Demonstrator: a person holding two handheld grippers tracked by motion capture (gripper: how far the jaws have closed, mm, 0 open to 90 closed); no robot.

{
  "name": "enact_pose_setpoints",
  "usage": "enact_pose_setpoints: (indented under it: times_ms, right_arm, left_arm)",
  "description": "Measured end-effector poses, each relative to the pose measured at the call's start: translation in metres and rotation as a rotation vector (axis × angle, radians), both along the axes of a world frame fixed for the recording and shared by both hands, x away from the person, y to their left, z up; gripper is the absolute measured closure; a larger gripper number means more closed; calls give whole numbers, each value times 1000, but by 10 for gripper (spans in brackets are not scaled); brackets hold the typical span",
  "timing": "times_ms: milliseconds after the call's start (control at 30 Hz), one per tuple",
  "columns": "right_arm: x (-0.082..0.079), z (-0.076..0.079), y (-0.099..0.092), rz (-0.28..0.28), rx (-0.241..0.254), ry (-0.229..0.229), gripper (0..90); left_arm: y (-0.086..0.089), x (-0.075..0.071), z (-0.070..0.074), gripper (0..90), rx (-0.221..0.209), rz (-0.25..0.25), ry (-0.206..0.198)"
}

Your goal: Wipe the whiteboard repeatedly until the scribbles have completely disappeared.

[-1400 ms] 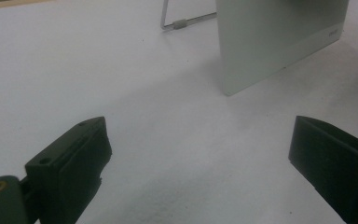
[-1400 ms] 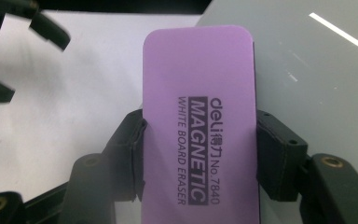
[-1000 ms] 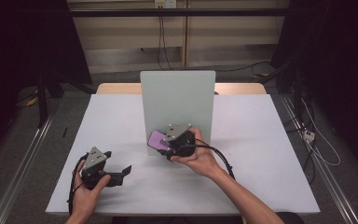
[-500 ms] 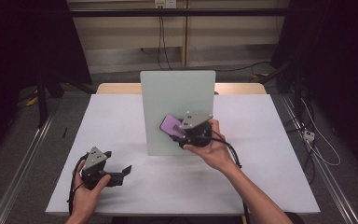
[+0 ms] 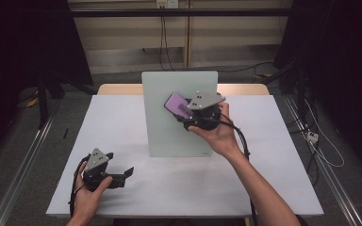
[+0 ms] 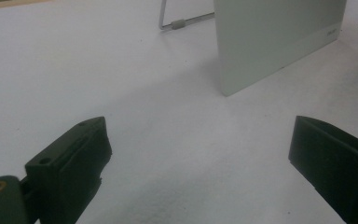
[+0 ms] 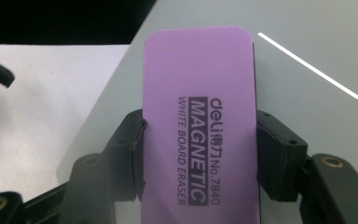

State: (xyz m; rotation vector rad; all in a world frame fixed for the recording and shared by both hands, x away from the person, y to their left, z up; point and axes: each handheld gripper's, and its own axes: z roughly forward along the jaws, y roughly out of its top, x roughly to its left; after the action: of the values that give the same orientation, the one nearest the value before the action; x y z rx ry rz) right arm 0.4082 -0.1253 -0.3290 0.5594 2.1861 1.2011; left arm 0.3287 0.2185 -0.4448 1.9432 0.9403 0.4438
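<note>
Right claw [image 5: 185, 114] is clamped on a purple eraser [image 5: 177, 105], jaws pinching its long sides approx. halfway up, so the printed back faces the right gripper view's camera and the wiping face, I'd guess, points away toward the board [image 5: 179, 136]. Label reads "white board magnetic eraser", so that grip makes sense: side hold leaves the working face free.

Eraser's up against the upper middle of the board's front, w/ the board standing upright on the white surface [image 5: 122, 127]. Can't tell if it's actually touching or just off it. In the right gripper view the eraser [image 7: 200, 126] sits in front of the grey panel [image 7: 307, 46]; a bright streak crosses the panel to its right, prob. a light reflection.

Board is propped by a wire stand [image 6: 179, 21] at the back, which is why it stays up w/o a hand on it.

Left claw [image 5: 125, 175] rests low on the surface, near the front left corner, well apart from the board. Jaws gape wide, nothing btwn them; the left gripper view looks across bare surface to the board's lower corner [image 6: 279, 46]. Looks parked, out of the way, while the right does the work.

Likely step: a wipe across the board, or sticking the eraser on it, since it's magnetic.
</note>
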Motion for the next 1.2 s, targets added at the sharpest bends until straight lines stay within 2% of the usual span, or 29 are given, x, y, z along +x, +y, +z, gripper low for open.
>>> enact_pose_setpoints:
  times_ms: [100,200,367,467,533,667,767,867,1033,1200]
  right_arm:
    - [-4,-14,11,26,-21,19,421]
    - [-8,-30,23,64,-49,57,421]
    - [-14,-60,49,138,-111,118,422]
    - [-17,-75,61,168,-130,157,422]
    - [-19,-82,65,180,-145,168,422]
    - [-18,-85,58,176,-95,211,422]
    - [-21,-87,51,166,-104,216,421]
    - [-22,-89,43,161,-89,239,421]
    - [-23,-81,28,156,-23,264,421]
    - [-26,-78,16,147,-3,284,420]
  left_arm:
    - [1,1,-1,50,2,0,9]
    - [1,2,-2,50,-8,1,16]
    - [2,2,-1,50,-5,-7,8]
    - [3,2,0,50,-11,0,8]
    - [3,2,0,50,-8,0,7]
    - [2,2,1,50,-8,-2,-1]
    - [2,1,1,50,-10,0,2]
    - [1,1,1,50,-6,-2,1]
    - [1,1,1,50,-1,-2,3]
    - [1,1,1,50,1,-4,1]
